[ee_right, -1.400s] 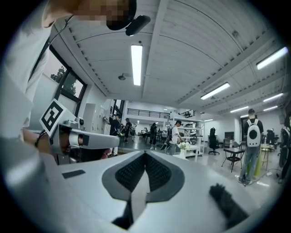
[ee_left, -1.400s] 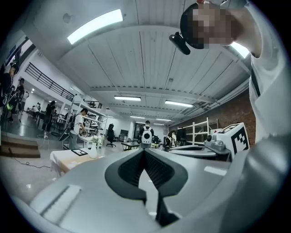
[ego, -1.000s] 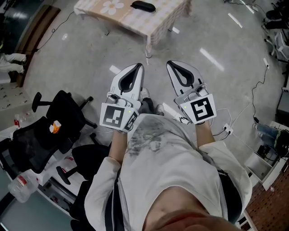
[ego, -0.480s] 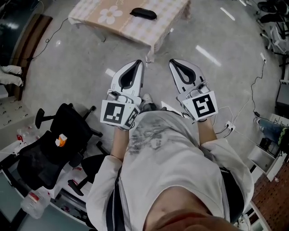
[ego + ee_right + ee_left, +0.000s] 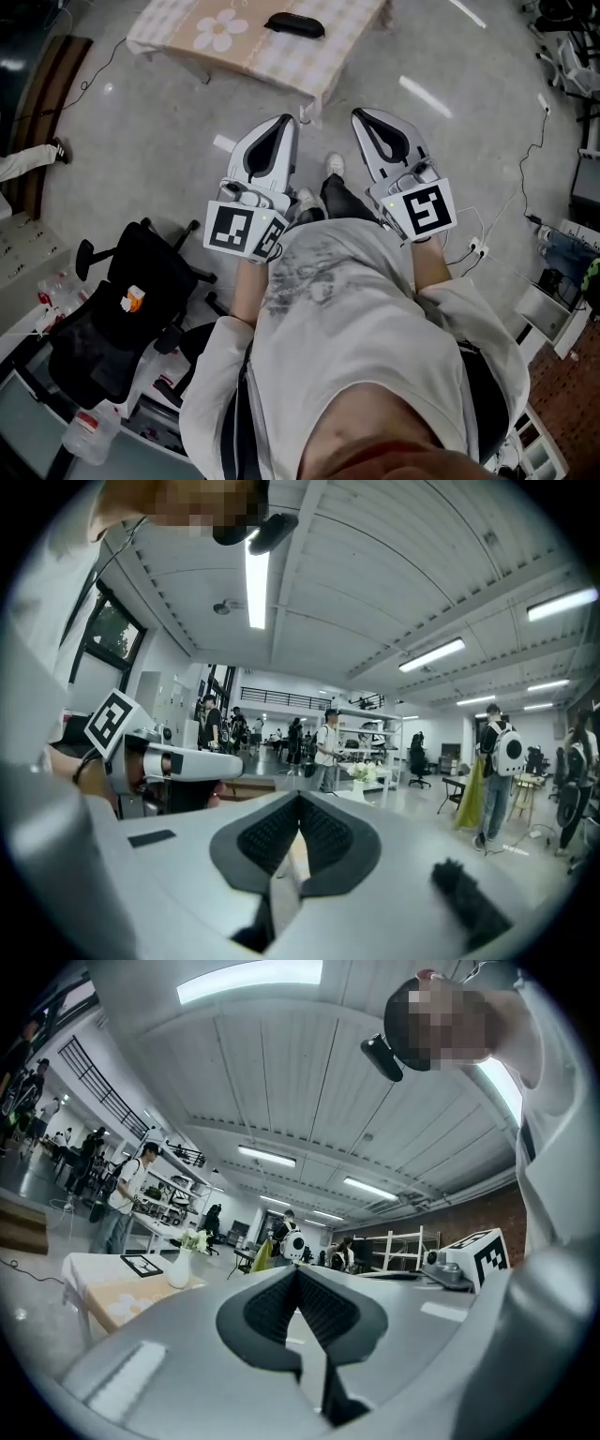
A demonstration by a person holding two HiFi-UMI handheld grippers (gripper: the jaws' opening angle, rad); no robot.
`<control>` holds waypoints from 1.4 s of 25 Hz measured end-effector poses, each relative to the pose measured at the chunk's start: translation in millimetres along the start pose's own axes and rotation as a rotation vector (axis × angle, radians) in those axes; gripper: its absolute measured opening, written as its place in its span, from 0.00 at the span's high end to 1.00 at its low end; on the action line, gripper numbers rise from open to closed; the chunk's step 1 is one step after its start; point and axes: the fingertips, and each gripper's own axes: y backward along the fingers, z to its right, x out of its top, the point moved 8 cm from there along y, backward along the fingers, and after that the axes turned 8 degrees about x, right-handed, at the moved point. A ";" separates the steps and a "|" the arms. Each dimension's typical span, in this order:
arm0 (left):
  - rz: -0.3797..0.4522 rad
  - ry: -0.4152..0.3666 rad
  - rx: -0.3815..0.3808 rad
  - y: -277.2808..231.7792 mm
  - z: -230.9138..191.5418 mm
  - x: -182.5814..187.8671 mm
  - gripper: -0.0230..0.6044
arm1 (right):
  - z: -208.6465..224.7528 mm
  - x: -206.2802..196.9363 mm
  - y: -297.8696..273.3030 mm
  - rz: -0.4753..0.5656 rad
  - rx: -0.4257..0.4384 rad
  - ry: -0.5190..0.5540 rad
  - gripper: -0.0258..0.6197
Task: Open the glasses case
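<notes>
The black glasses case [image 5: 293, 25] lies shut on a low table [image 5: 253, 56] with a checked, flower-printed cloth, at the top of the head view. I hold both grippers out level in front of the body, side by side and well short of the table. The left gripper [image 5: 288, 120] is shut with nothing between its jaws, and so is the right gripper [image 5: 360, 113]. In the left gripper view the left gripper [image 5: 298, 1269] has its ribbed pads pressed together, with the table [image 5: 98, 1299] off to the left. The right gripper [image 5: 299, 799] looks the same in its own view.
A black office chair [image 5: 122, 319] stands on the floor at the left, with a plastic bottle [image 5: 89, 436] below it. Cables and a power strip [image 5: 472, 249] lie at the right. A white vase with flowers [image 5: 179, 1267] and several people stand further off in the room.
The table and the glasses case have come a little nearer in the head view, and the chair has slid down and back. Both grippers stay shut and side by side.
</notes>
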 end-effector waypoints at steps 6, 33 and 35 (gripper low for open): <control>-0.021 -0.012 0.047 -31.6 -15.8 -5.1 0.95 | 31.5 -9.3 -29.2 -0.012 0.046 -0.006 0.94; -0.087 0.033 0.214 -170.8 -44.8 -25.5 0.95 | 191.3 -58.9 -104.9 -0.054 0.217 -0.144 0.94; -0.099 0.042 0.219 -176.8 -51.7 -30.4 0.95 | 200.0 -66.0 -115.5 -0.073 0.213 -0.162 0.94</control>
